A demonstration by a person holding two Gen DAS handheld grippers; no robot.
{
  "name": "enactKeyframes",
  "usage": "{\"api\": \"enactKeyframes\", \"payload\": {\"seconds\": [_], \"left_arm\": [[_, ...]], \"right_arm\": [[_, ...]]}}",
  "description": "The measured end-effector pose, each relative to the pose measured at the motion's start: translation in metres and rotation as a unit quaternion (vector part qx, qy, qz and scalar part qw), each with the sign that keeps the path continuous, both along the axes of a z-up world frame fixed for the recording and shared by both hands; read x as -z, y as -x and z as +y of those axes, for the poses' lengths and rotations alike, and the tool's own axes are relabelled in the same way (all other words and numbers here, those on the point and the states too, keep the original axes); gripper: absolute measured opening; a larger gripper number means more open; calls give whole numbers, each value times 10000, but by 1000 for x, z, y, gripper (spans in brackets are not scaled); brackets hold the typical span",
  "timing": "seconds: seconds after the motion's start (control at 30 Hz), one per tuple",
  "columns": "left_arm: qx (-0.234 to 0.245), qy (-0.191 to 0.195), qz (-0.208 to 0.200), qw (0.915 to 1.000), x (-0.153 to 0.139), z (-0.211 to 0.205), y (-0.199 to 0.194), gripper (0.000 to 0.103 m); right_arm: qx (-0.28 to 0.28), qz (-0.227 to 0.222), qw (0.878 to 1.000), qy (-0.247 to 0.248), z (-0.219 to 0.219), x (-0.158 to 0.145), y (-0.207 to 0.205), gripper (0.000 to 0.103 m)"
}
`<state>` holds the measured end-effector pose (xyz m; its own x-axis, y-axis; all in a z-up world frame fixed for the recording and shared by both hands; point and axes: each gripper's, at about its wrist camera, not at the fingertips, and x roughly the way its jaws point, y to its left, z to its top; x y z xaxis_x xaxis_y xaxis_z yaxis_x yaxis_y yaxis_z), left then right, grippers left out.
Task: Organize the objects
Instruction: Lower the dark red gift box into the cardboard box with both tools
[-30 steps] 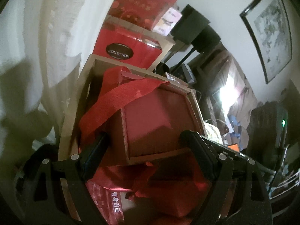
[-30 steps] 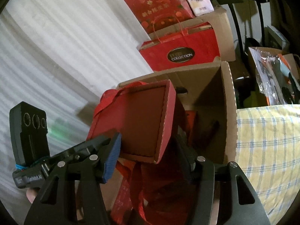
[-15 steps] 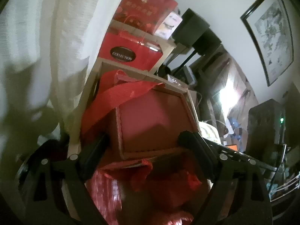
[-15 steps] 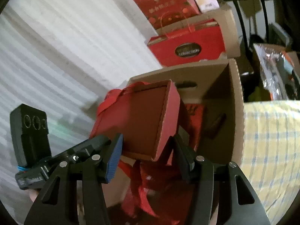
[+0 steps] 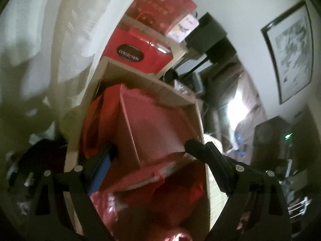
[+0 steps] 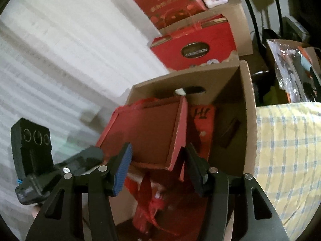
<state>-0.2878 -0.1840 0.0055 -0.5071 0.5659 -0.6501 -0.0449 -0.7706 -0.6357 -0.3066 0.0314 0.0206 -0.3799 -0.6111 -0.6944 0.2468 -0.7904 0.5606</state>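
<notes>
Red shallow box lid (image 6: 148, 132) tilted over the open cardboard carton (image 6: 246, 108), clamped by right gripper (image 6: 158, 160) at its lower corner and by left gripper (image 5: 148, 152) across its width.

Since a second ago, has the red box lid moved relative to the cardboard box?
Yes. In the right wrist view the red box lid has sunk into the cardboard box: its top edge stood above the box's back rim, now sits below it.
</notes>
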Motion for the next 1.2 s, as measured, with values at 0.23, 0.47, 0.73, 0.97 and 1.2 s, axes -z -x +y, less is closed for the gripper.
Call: {"api": "enactKeyframes", "payload": {"seconds": [0.23,0.47,0.73,0.97,1.2], "left_arm": [[181,483,548,9972,-10,-2,-23,96],[430,903,727,9923,-14,8,-61,96],[657,822,571,9928,-3,17,-90,96],[539,587,291,9964,13,20,-86,92],[454,605,337,9966,8,22,-85,88]], "right_arm": [[-44,36,10000,74,3,5,9,52],[-171,255,9995,33,16,-8,-14,57],[-419,250,9986,-182,25,-9,-49,61],[-580,124,9980,-212,14,8,-51,59],[-680,125,9975,-154,2,9,-53,58]]}}
